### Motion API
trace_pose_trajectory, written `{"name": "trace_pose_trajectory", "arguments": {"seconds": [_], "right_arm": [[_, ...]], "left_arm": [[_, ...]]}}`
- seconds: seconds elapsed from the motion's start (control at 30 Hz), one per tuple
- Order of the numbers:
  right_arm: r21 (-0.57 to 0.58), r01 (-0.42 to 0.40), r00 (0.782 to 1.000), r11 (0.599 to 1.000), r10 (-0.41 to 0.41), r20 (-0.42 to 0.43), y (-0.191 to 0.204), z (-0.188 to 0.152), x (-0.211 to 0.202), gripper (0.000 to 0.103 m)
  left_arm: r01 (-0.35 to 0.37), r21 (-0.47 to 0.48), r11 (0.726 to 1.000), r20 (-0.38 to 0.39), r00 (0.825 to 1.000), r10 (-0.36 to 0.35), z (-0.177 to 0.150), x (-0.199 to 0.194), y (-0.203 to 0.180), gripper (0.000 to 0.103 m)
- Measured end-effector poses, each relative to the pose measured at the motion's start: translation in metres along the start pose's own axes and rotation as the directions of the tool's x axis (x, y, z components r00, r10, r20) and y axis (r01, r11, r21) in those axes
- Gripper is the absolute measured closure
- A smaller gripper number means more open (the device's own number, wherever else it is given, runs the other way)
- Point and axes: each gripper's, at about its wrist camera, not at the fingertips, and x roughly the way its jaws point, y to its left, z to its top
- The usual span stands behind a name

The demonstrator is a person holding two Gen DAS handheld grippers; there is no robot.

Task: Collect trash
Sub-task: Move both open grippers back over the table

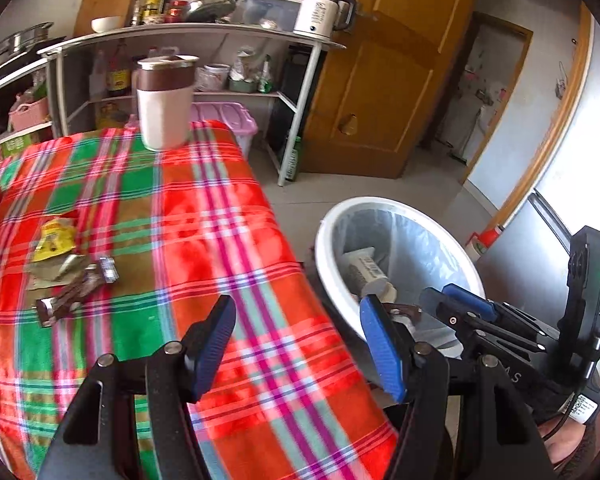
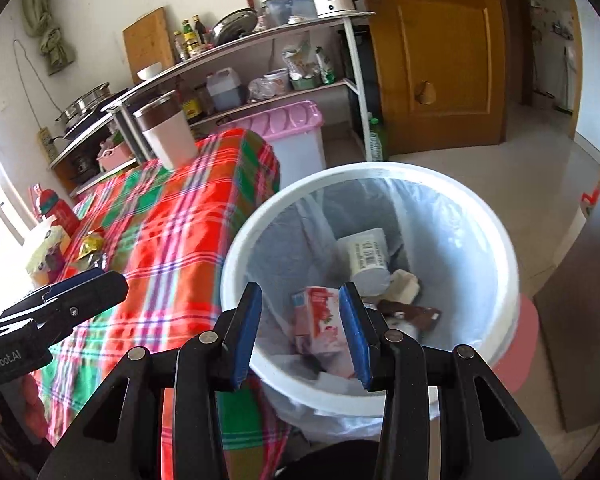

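A white bin (image 2: 236,248) with a clear liner stands on the floor beside the table. In it lie a pink carton (image 2: 320,316), a white barcoded tube (image 2: 366,260) and a brown wrapper (image 2: 414,314). My right gripper (image 2: 300,332) hangs open over the bin; the carton lies below its fingers, not gripped. My left gripper (image 1: 300,344) is open and empty above the plaid tablecloth (image 1: 220,220), near the edge by the bin (image 1: 328,256). A yellow wrapper (image 1: 54,240) and brown wrappers (image 1: 76,288) lie on the cloth to its left. The right gripper (image 1: 460,304) shows beside the bin.
A white tumbler with a brown band (image 1: 164,104) stands at the table's far end. Red and yellow packages (image 2: 52,232) sit at the table's left side. Behind are a metal shelf (image 1: 204,32) with kitchenware, a pink-lidded box (image 2: 292,128) and a wooden door (image 1: 384,80).
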Motion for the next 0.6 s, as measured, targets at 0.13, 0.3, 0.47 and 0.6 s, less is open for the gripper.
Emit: {"name": "trace_pose_trajectory", "arguments": {"seconds": [0.13, 0.3, 0.47, 0.6], "right_arm": [[-0.03, -0.035, 0.999, 0.999, 0.035, -0.004, 0.024, 0.0, 0.004, 0.061], [-0.067, -0.084, 0.996, 0.994, 0.084, -0.008, 0.054, -0.001, 0.009, 0.061], [-0.107, -0.121, 0.993, 0.987, 0.12, -0.015, 0.08, -0.002, 0.013, 0.061], [-0.138, -0.145, 0.989, 0.98, 0.142, -0.03, 0.099, -0.003, 0.018, 0.061]], "left_arm": [[-0.023, -0.031, 0.999, 0.015, 1.0, 0.024, -0.004, -0.012, 0.021, 0.036], [-0.066, -0.06, 0.996, 0.034, 0.997, 0.068, -0.011, -0.026, 0.047, 0.036], [-0.104, -0.1, 0.99, 0.046, 0.993, 0.109, -0.019, -0.039, 0.073, 0.036], [-0.137, -0.143, 0.98, 0.059, 0.987, 0.146, -0.027, -0.05, 0.095, 0.036]]}}
